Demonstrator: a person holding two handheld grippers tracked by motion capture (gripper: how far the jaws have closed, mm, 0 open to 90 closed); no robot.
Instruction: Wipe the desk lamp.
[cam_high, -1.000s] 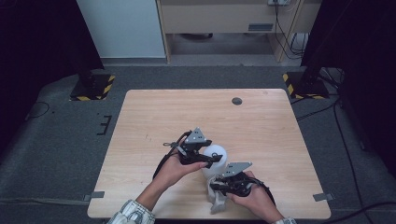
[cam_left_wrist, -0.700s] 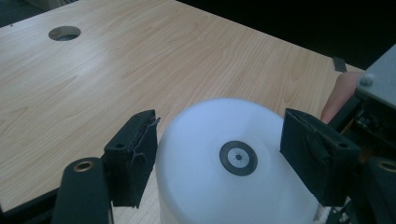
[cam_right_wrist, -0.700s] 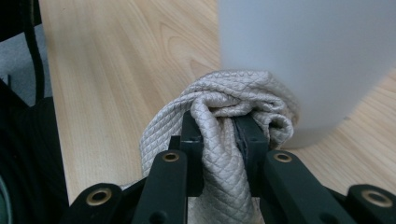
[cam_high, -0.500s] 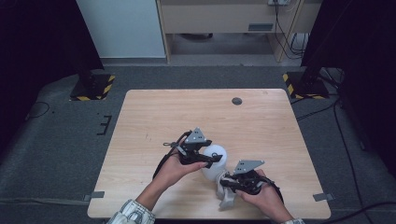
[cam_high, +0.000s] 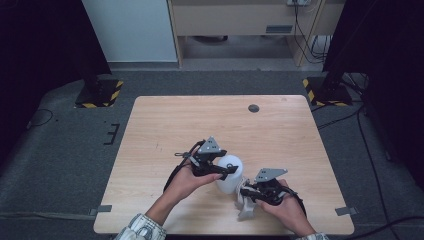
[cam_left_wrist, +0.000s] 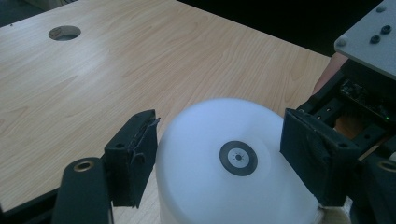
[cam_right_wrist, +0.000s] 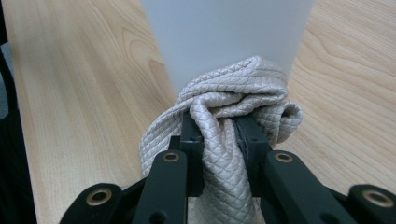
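Scene: a person at a wooden desk (cam_high: 165, 130) worked two hand-held grippers near its front edge, right of the middle; the job in hand looked like wiping a white container with a cloth

Left gripper (cam_high: 220, 171): its jaws stood one to each side of the white container (cam_high: 229, 174), close against its rounded wall; whether the pads truly pressed could not be told from the left gripper view, though it appeared to be steadying the vessel

Right gripper (cam_high: 248, 193): jaws drawn narrow and clamped on a bunched beige quilted cloth (cam_right_wrist: 224, 126); the wad touched the container's lower wall, just beside the desk's front edge

Container: upright, smooth and matt; a small dark ring (cam_left_wrist: 238, 157) sat at the centre of its top

How to do the step well: judged from the frames, the left grip should stay firm so the container did not slide or tip; the cloth should stay pressed to the wall and sweep round it; the cloth's loose tail should not drag off the front edge

Writing: no brand, label or lettering could be read on the container, the cloth or the desk; the ring bore no legible text
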